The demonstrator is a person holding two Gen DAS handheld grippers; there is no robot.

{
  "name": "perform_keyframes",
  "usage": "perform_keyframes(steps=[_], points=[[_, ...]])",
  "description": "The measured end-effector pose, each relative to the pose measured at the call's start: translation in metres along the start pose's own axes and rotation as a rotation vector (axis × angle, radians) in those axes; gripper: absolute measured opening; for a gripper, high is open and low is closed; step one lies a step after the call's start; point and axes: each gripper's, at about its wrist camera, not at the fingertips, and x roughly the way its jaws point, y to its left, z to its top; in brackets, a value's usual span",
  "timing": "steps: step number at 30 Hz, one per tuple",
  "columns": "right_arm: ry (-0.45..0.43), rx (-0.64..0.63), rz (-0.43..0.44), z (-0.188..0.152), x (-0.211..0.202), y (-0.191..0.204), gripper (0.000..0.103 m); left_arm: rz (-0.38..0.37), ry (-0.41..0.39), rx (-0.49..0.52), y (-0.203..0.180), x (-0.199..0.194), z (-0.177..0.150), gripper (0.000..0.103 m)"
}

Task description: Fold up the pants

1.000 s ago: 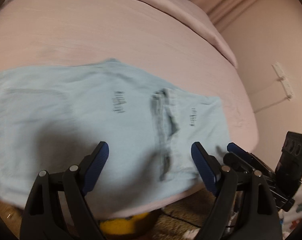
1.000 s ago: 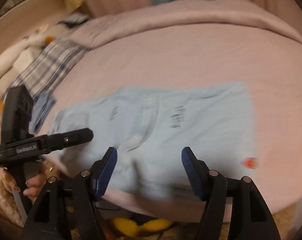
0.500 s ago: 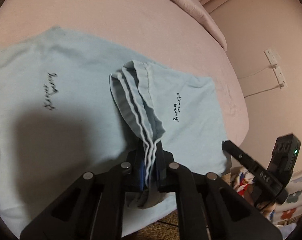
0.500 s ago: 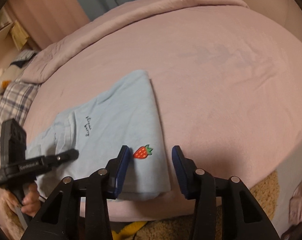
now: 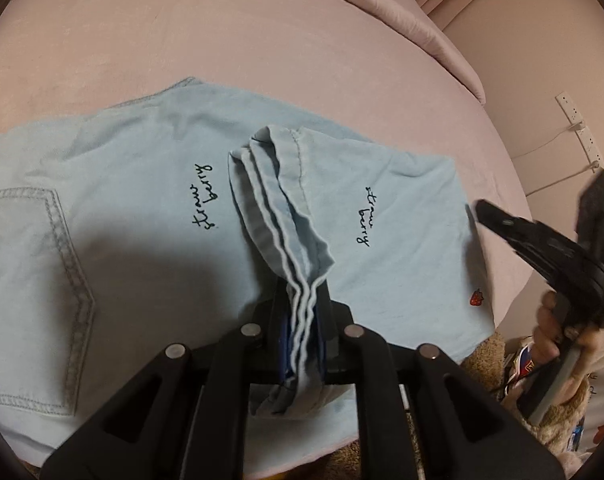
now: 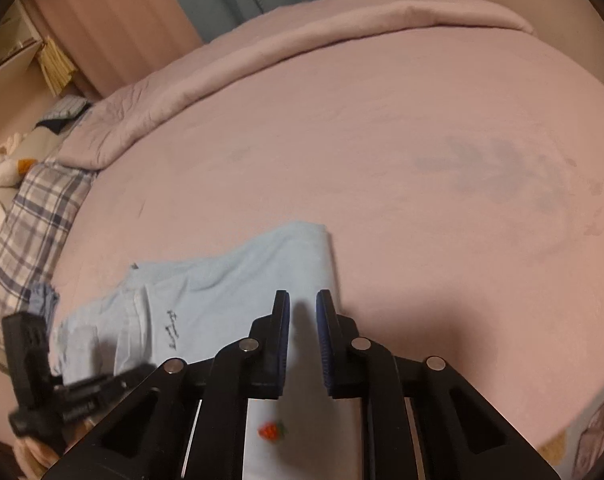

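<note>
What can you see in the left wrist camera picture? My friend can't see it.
The left gripper is shut on bunched layers of light blue pants lying on a pink bed. The right gripper hovers by their right edge.

Both grippers, left gripper point(image 5: 302, 332) and right gripper point(image 6: 303, 344), are matte black plastic with blue ribbed pads point(image 6: 325, 340) and round silver screws point(image 5: 249, 329); bare skin shows on the right hand point(image 5: 557, 332).

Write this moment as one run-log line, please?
task: fold pants | left gripper: shut on pants hem stack | right gripper: nearly closed over pants edge, grip unclear | surface: bed
</note>
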Motion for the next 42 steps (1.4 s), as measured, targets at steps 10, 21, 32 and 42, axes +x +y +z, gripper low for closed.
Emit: perform_keyframes(steps=[10, 21, 32, 42], points=[[0.073, -0.047, -0.084, -0.035, 0.02, 0.006, 0.017, 0.007, 0.0, 0.008, 0.0, -0.001, -0.009, 0.017], [0.078, -0.06, -0.092, -0.068, -0.007, -0.001, 0.017, 0.02, 0.008, 0.011, -0.006, -0.001, -0.014, 0.022], [0.104, -0.032, -0.051, -0.069, -0.017, -0.002, 0.017, 0.02, 0.011, -0.008, 0.001, -0.009, -0.028, 0.025], [0.092, 0.124, 0.066, -0.028, -0.003, -0.039, 0.051, 0.08, -0.026, -0.015, 0.014, -0.035, -0.038, 0.044]])
